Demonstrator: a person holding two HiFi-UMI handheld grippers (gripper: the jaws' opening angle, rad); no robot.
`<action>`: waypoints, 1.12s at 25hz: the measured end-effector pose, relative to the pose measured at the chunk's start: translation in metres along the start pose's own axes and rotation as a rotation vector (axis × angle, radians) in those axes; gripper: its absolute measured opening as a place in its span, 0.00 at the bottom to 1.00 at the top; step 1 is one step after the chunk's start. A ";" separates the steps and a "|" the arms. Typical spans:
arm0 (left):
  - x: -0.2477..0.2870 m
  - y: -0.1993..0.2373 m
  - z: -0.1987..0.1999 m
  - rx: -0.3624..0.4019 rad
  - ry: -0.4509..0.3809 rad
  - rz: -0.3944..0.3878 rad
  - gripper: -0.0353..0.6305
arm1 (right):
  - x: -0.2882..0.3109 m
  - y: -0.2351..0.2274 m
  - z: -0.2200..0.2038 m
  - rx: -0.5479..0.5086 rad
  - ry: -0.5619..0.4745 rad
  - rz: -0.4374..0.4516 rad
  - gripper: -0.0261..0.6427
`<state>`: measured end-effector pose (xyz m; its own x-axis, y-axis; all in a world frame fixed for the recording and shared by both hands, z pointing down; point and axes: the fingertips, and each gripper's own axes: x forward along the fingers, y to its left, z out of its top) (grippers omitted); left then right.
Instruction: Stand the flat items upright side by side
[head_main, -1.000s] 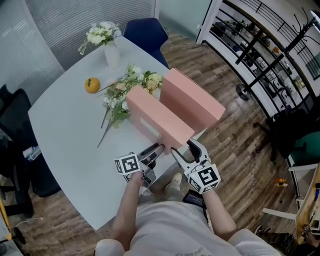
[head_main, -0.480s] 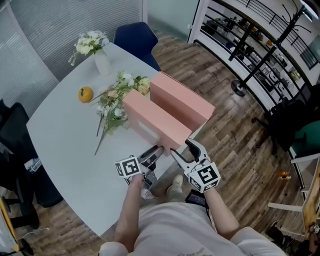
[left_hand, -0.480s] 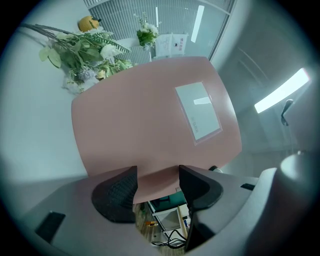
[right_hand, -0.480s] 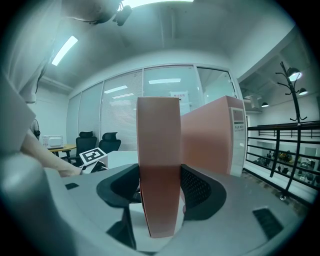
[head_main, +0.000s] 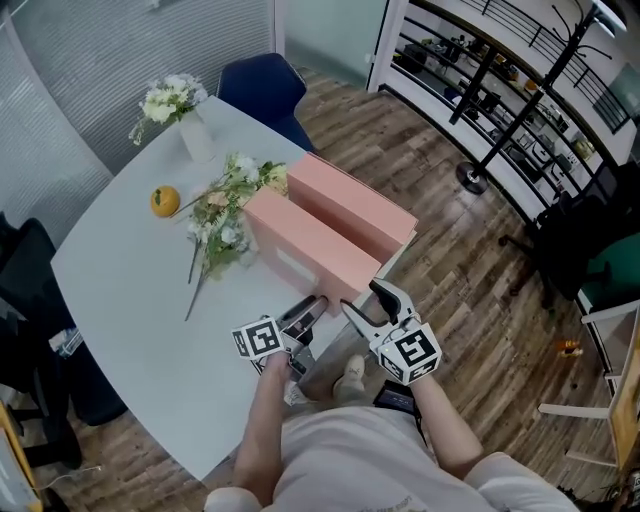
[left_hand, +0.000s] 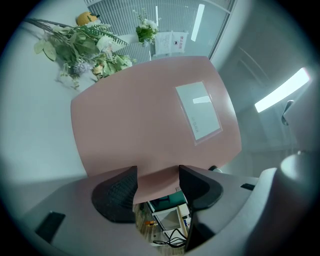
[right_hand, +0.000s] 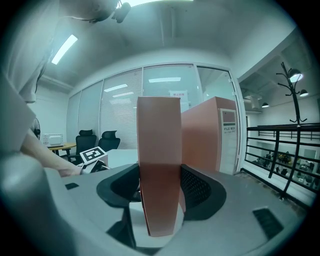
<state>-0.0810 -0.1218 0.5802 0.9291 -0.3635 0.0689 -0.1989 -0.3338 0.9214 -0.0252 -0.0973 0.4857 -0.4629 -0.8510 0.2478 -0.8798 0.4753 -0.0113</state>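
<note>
Two pink file boxes stand upright side by side on the white table (head_main: 120, 270). The near box (head_main: 310, 250) runs lengthwise away from me; the far box (head_main: 350, 205) stands right behind it. My left gripper (head_main: 305, 318) is shut on the near box's lower end corner; in the left gripper view the pink face (left_hand: 150, 115) with its grey label fills the space between the pads. My right gripper (head_main: 365, 300) is shut on the same box's narrow end (right_hand: 159, 150), with the far box (right_hand: 207, 135) just beyond it.
A loose bunch of flowers (head_main: 220, 200) lies left of the boxes, with an orange (head_main: 165, 200) and a white vase of flowers (head_main: 180, 115) farther back. A blue chair (head_main: 265, 85) stands behind the table. The near table edge sits right under both grippers.
My head view has shifted, so everything sits slightly lower left in the picture. Both grippers keep the same hold on the near box, which stays upright against the far one.
</note>
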 end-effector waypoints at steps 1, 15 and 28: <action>0.002 0.000 0.000 0.000 -0.002 0.000 0.42 | 0.000 -0.002 0.000 -0.002 0.002 0.002 0.45; 0.018 -0.001 0.001 0.003 -0.005 0.002 0.42 | -0.002 -0.019 0.001 -0.014 0.011 0.006 0.45; 0.030 -0.001 0.003 -0.002 0.009 -0.006 0.42 | -0.001 -0.030 0.001 -0.028 0.016 0.000 0.45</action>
<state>-0.0541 -0.1346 0.5808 0.9331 -0.3534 0.0670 -0.1927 -0.3340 0.9226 0.0019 -0.1112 0.4843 -0.4606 -0.8477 0.2632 -0.8764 0.4813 0.0162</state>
